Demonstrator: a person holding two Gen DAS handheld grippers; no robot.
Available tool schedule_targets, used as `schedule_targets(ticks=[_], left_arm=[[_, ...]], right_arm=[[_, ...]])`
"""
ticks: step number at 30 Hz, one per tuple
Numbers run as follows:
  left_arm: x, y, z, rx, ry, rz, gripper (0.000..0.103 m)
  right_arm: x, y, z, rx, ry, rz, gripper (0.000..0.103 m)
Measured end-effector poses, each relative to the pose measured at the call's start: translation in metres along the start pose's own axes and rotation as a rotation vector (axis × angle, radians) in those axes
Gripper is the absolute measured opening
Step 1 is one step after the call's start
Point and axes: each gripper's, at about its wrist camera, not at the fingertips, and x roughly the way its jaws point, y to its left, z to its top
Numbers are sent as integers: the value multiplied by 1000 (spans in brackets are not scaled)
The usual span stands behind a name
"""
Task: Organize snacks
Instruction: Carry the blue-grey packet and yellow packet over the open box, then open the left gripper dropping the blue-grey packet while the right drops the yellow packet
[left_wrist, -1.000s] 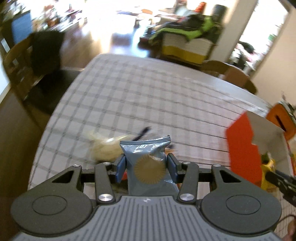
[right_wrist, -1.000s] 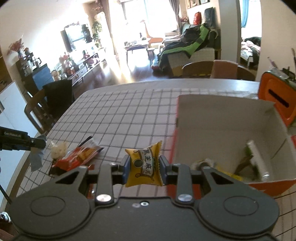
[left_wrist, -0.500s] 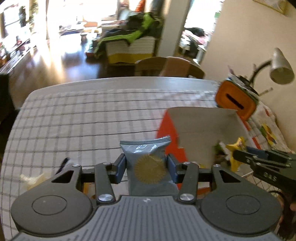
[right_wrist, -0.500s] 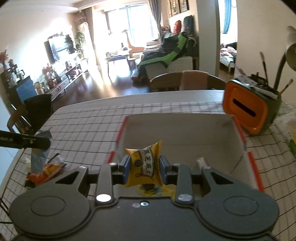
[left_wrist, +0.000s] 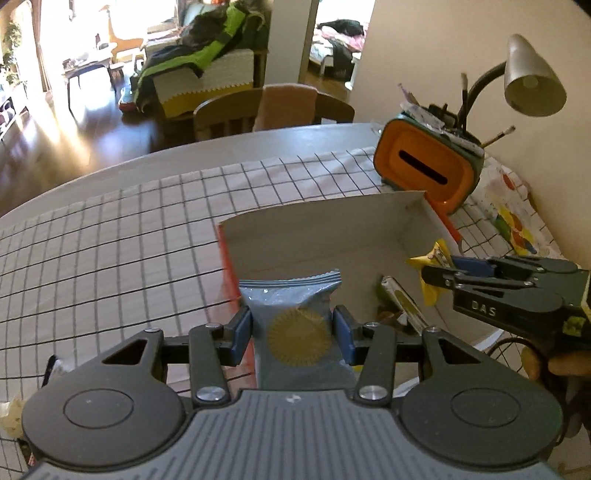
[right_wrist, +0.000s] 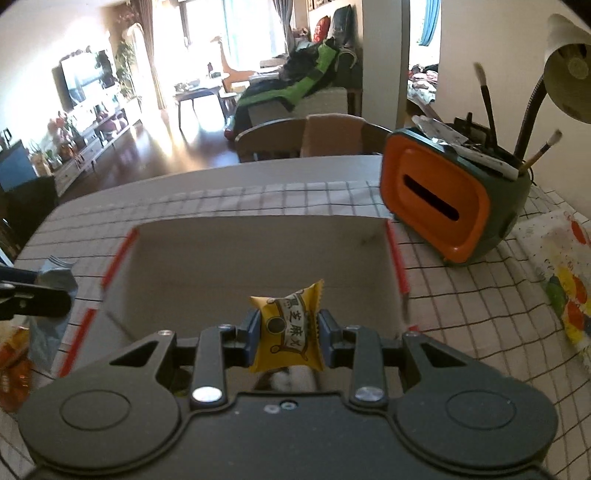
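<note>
Two packets are mid-delivery: my left claw (left_wrist: 291, 334) is clenched on the blue-grey packet (left_wrist: 297, 326) at the box's (right_wrist: 258, 251) near-left edge, my right claw (right_wrist: 286, 338) grips the yellow sachet (right_wrist: 290, 332) above its interior, so next I judge both must release inside.

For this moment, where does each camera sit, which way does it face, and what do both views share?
Left wrist: on the left gripper, looking down over its fingers, blue packet and box; right gripper and fingertips of a hand visible.
Right wrist: on the right gripper, facing the box past its yellow packet.
Shared: box, orange holder, lamp.
</note>
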Motion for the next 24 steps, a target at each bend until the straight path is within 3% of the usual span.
schedule_targets(ticks=[7, 18, 24], left_arm=[[39, -20, 17, 24, 71, 2, 47], [98, -21, 27, 8, 263, 53, 47], [119, -31, 21, 87, 329, 81, 47]], right_arm=[[27, -13, 12, -42, 35, 2, 32], [60, -4, 20, -92, 133, 74, 32], [68, 3, 20, -144, 179, 92, 32]])
